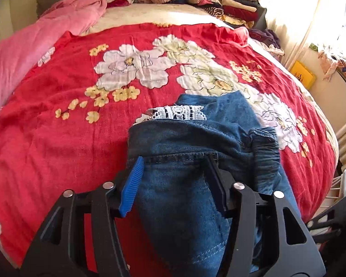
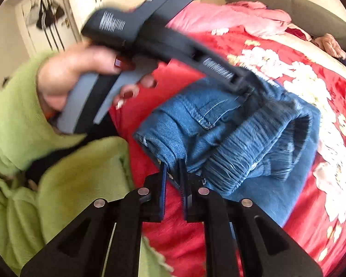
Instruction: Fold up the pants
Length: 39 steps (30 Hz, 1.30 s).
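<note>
Right gripper [image 2: 173, 168] pinches a folded edge of the blue jeans [image 2: 230, 138] between nearly closed fingers. Left gripper [image 1: 173, 170] stands with fingers wide apart around the denim bundle, its blue pad [image 1: 132, 184] beside the cloth, not clamping it. Jeans lie bunched on the red floral bedspread [image 1: 69, 138]. Beyond, a pink blanket [image 1: 64, 25] and stacked folded clothes [image 1: 226, 2] sit by the headboard.

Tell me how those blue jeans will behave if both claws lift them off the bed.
The jeans will probably sag between grips, since they already drape loosely. Likely hefty: layered denim. The right claw pinches only a corner, which might slip.
</note>
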Available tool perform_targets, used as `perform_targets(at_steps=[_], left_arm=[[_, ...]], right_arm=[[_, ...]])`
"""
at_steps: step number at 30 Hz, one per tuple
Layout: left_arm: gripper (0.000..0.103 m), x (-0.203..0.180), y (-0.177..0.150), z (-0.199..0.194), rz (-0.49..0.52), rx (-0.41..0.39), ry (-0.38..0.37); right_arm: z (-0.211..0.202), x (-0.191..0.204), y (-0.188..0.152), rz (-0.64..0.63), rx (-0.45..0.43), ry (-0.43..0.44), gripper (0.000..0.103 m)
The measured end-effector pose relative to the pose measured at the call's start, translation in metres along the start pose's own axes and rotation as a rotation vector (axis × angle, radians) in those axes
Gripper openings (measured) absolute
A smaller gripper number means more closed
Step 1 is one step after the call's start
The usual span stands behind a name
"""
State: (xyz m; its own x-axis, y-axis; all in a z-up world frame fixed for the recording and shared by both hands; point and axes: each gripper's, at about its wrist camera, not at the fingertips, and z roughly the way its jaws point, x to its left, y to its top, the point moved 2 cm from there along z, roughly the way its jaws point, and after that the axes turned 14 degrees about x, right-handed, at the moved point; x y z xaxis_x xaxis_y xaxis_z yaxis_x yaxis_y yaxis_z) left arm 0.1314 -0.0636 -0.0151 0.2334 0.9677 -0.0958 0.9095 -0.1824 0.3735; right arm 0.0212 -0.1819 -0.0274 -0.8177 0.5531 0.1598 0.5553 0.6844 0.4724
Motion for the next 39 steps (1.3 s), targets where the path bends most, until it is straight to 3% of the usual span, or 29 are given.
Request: perform_targets(at_steps=[3, 5, 7, 11, 12, 13, 24, 29, 31, 39], left_arm=[[0.06, -0.004, -0.002, -0.012, 0.003, -0.025, 0.002], [0.064, -0.007, -0.003, -0.019, 0.0, -0.045, 0.01], [0.066, -0.012, -0.004, -0.027, 0.006, -0.065, 0.013], [0.078, -0.018, -0.006, -0.041, 0.015, -0.1, 0.035], [0.081, -0.019, -0.007, -0.045, 0.014, -0.107, 0.037], [0.083, -0.019, -0.007, -0.047, 0.013, -0.113, 0.038], [0.093, -0.027, -0.018, -0.075, 0.02, -0.172, 0.066], [0.093, -0.029, -0.024, -0.081, 0.021, -0.183, 0.077], [0.093, -0.029, -0.027, -0.083, 0.021, -0.188, 0.079], [0.093, -0.029, -0.042, -0.09, 0.021, -0.197, 0.087]], right_arm=[[-0.025, -0.004, -0.007, 0.036, -0.046, -0.015, 0.019], [-0.042, -0.009, -0.012, 0.068, -0.08, -0.034, 0.03], [-0.056, -0.014, -0.015, 0.1, -0.111, -0.063, 0.049], [-0.082, -0.029, -0.021, 0.166, -0.17, -0.113, 0.064], [-0.087, -0.036, -0.02, 0.188, -0.188, -0.134, 0.074], [-0.092, -0.041, -0.022, 0.201, -0.202, -0.145, 0.077], [-0.124, -0.055, -0.033, 0.297, -0.278, -0.22, 0.085], [-0.129, -0.056, -0.03, 0.307, -0.297, -0.236, 0.085], [-0.132, -0.054, -0.029, 0.305, -0.308, -0.245, 0.094], [-0.134, -0.05, -0.023, 0.314, -0.32, -0.277, 0.094]])
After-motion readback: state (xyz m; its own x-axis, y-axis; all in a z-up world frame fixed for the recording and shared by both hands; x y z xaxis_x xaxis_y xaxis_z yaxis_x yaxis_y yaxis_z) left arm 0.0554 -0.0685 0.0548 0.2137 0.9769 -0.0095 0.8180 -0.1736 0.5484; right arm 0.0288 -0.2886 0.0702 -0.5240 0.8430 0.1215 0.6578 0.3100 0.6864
